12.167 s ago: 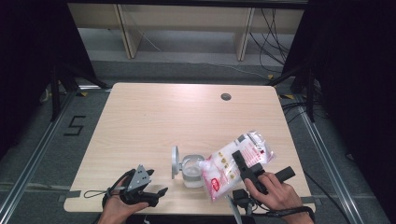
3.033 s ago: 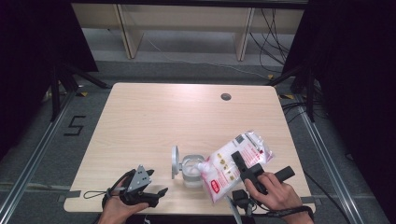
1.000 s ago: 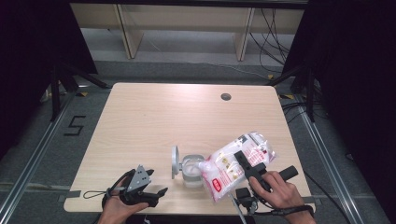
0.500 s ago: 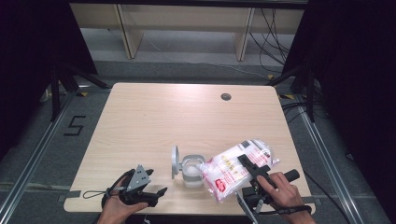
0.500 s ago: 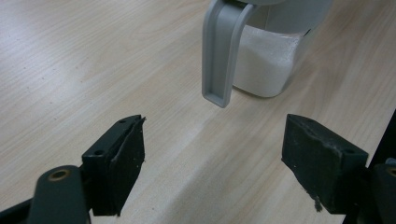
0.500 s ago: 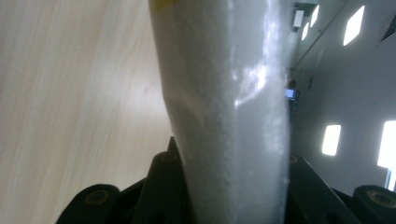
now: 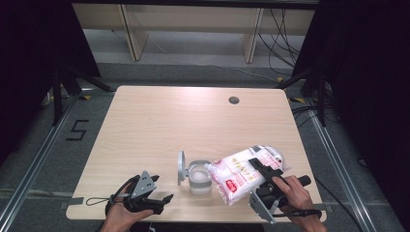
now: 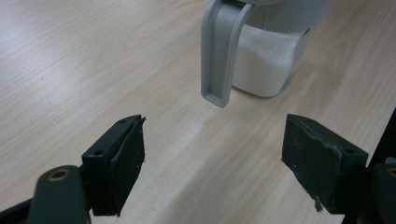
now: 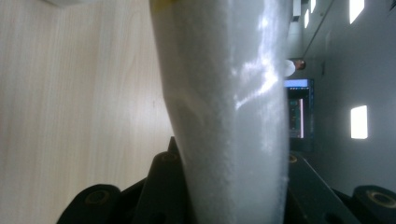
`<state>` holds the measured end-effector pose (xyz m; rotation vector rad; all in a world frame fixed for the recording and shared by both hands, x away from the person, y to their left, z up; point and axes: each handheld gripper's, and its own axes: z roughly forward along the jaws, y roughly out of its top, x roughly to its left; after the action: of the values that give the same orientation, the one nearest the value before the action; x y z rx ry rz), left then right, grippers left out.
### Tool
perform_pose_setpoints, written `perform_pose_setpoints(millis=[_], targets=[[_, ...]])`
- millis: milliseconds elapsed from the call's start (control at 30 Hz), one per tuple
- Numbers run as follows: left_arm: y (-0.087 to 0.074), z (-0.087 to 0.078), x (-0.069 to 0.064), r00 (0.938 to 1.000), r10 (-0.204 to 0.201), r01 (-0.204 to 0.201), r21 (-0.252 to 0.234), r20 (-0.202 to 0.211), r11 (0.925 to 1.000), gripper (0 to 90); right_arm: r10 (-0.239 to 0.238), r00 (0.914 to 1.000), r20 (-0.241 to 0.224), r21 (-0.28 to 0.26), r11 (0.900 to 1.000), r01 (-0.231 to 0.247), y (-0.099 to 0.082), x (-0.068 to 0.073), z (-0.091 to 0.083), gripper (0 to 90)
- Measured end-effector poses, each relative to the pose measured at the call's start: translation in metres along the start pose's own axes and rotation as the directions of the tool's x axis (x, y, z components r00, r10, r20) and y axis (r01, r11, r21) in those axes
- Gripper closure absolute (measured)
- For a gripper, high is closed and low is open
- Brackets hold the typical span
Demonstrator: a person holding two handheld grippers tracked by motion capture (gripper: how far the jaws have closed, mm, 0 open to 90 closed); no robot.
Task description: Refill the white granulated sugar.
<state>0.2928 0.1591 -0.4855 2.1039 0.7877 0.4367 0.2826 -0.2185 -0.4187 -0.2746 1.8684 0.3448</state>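
Sugar bag (image 7: pixel 244 174), tilted over the glass canister (image 7: pixel 198 176), sits pinched in the right tongs (image 7: pixel 258 170); left tongs (image 8: pixel 212 158) rest spread wide, holding nothing.

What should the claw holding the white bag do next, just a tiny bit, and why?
Probably tip the bag a little more, so its corner dips lower into the clear jar. The right claw is clamped on the bag, which lies slanted with its lower end at the jar's open top. The jar already has white grains inside, and its grey lid stands flipped open.
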Motion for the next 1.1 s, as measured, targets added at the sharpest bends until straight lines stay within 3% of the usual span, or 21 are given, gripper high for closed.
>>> perform_pose_setpoints(millis=[133, 167, 233, 300, 333, 400, 567, 600, 633, 667, 733, 767, 800, 867, 900, 933, 967, 1000, 1033, 1067, 1100], targets=[[0.000, 0.000, 0.000, 1.0000, -0.003, 0.003, -0.004, 0.004, 1.0000, 21.0, 0.122, 0.9920, -0.032, -0.015, 0.9924, -0.122, -0.005, 0.001, 0.005, 75.6], [0.000, 0.000, 0.000, 1.0000, -0.003, 0.003, -0.004, 0.003, 1.0000, 20.9, 0.128, 0.9911, -0.037, -0.021, 0.9915, -0.129, -0.006, 0.000, 0.007, 75.6], [0.000, 0.000, 0.000, 1.0000, -0.003, 0.003, -0.004, 0.004, 1.0000, 20.9, 0.221, 0.9734, -0.061, -0.033, 0.9742, -0.223, -0.008, 0.001, 0.010, 75.7], [0.000, 0.000, 0.000, 1.0000, -0.003, 0.003, -0.004, 0.004, 1.0000, 21.0, 0.238, 0.9692, -0.064, -0.057, 0.9687, -0.242, -0.011, -0.004, 0.014, 75.8], [0.000, 0.000, 0.000, 1.0000, 0.000, 0.000, -0.005, -0.002, 1.0000, 21.0, 0.298, 0.9514, -0.077, -0.056, 0.9515, -0.302, -0.012, -0.002, 0.016, 75.8], [0.000, -0.001, 0.001, 1.0000, 0.007, -0.007, 0.006, 0.004, 1.0000, 21.0, 0.300, 0.9501, -0.084, -0.074, 0.9490, -0.307, -0.014, -0.004, 0.021, 76.0], [0.000, -0.001, 0.001, 1.0000, 0.009, -0.009, 0.007, 0.003, 0.9999, 21.0, 0.460, 0.8784, -0.129, -0.088, 0.8771, -0.472, -0.019, -0.003, 0.028, 76.2], [0.000, -0.001, 0.001, 1.0000, 0.007, -0.007, 0.006, 0.003, 1.0000, 21.0, 0.463, 0.8755, -0.137, -0.099, 0.8730, -0.478, -0.021, -0.004, 0.031, 76.3], [0.000, -0.001, 0.001, 1.0000, 0.008, -0.008, 0.006, 0.003, 1.0000, 20.9, 0.484, 0.8638, -0.139, -0.104, 0.8602, -0.499, -0.023, -0.004, 0.033, 76.4], [0.000, -0.001, 0.001, 1.0000, 0.008, -0.008, 0.006, 0.003, 0.9999, 21.0, 0.525, 0.8371, -0.154, -0.098, 0.8349, -0.542, -0.025, -0.002, 0.034, 76.5], [0.000, 0.000, 0.000, 1.0000, -0.002, 0.002, -0.003, 0.002, 1.0000, 21.0, 0.583, 0.7950, -0.169, -0.104, 0.7916, -0.602, -0.029, -0.001, 0.039, 76.8], [0.000, 0.000, 0.000, 1.0000, 0.003, -0.003, 0.001, -0.001, 1.0000, 21.0, 0.595, 0.7839, -0.176, -0.108, 0.7799, -0.617, -0.031, -0.001, 0.042, 76.9], [0.000, -0.001, 0.002, 0.9998, 0.019, -0.019, 0.015, -0.005, 0.9997, 21.0, 0.620, 0.7614, -0.188, -0.113, 0.7565, -0.644, -0.033, 0.000, 0.046, 77.1], [0.000, 0.000, 0.001, 1.0000, 0.009, -0.009, 0.008, 0.000, 0.9999, 21.0, 0.641, 0.7382, -0.210, -0.102, 0.7365, -0.669, -0.035, 0.002, 0.053, 77.6], [0.000, -0.001, 0.001, 0.9999, 0.010, -0.010, 0.007, 0.004, 0.9999, 21.0, 0.635, 0.7433, -0.211, -0.105, 0.7414, -0.663, -0.036, 0.002, 0.056, 77.7], [0.000, -0.001, 0.001, 1.0000, 0.008, -0.008, 0.006, 0.003, 1.0000, 20.9, 0.645, 0.7317, -0.221, -0.095, 0.7324, -0.674, -0.037, 0.004, 0.061, 77.9], [0.000, -0.001, 0.000, 1.0000, 0.008, -0.008, 0.005, 0.000, 1.0000, 20.9, 0.649, 0.7263, -0.228, -0.091, 0.7285, -0.679, -0.038, 0.004, 0.064, 78.1], [0.000, 0.000, 0.000, 1.0000, -0.005, 0.005, -0.006, 0.003, 1.0000, 21.0, 0.660, 0.7158, -0.229, -0.083, 0.7195, -0.690, -0.040, 0.006, 0.068, 78.4], [0.000, 0.000, 0.000, 1.0000, 0.001, -0.001, -0.003, 0.003, 1.0000, 21.0, 0.679, 0.6948, -0.237, -0.074, 0.7004, -0.710, -0.041, 0.007, 0.070, 78.8], [0.001, 0.000, 0.000, 0.9999, 0.010, -0.010, -0.004, 0.002, 0.9999, 21.0, 0.685, 0.6888, -0.238, -0.082, 0.6925, -0.717, -0.042, 0.007, 0.073, 79.0], [0.001, 0.000, 0.000, 0.9999, 0.014, -0.014, -0.003, 0.002, 0.9999, 21.0, 0.697, 0.6710, -0.253, -0.083, 0.6754, -0.733, -0.043, 0.008, 0.075, 79.2]])
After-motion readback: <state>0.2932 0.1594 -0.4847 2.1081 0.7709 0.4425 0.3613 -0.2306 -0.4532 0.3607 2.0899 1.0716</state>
